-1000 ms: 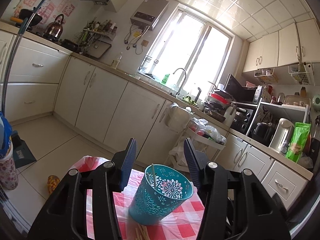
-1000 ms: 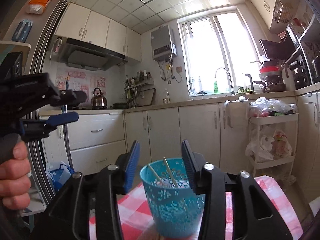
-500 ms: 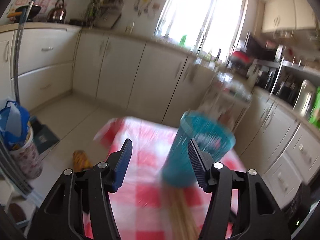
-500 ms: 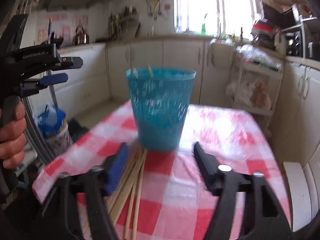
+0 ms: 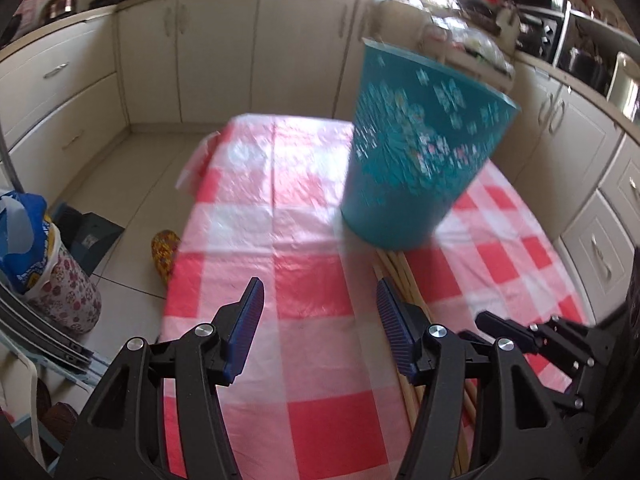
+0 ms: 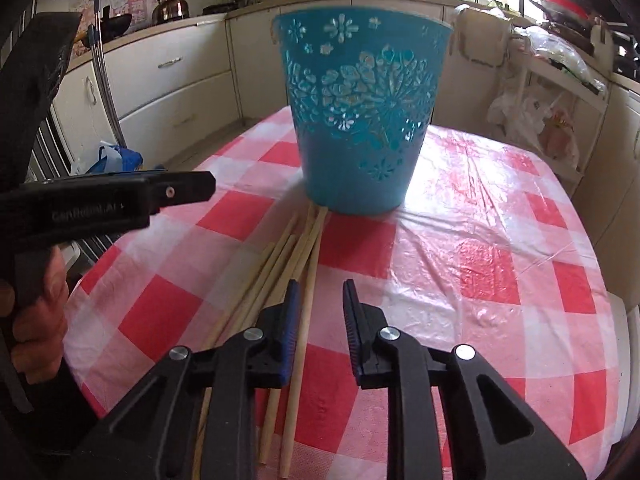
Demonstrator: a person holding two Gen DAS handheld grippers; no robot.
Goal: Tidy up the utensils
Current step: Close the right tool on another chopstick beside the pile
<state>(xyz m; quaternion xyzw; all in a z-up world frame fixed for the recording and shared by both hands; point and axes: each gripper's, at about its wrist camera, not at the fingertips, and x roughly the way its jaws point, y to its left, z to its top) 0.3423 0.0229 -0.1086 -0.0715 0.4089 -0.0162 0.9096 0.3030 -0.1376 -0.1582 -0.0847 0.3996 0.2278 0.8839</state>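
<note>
1. Chopsticks lie in a loose wooden bundle on the checked worktop, their far ends touching the base of the teal bucket, which stands upright.
2. Right tool hangs over the cloth, jaws just drawn in to a narrow gap – nothing between them, one chopstick just beside its left pad.
3. Left tool – jaws apart, empty, the bundle beside its right finger.
</note>
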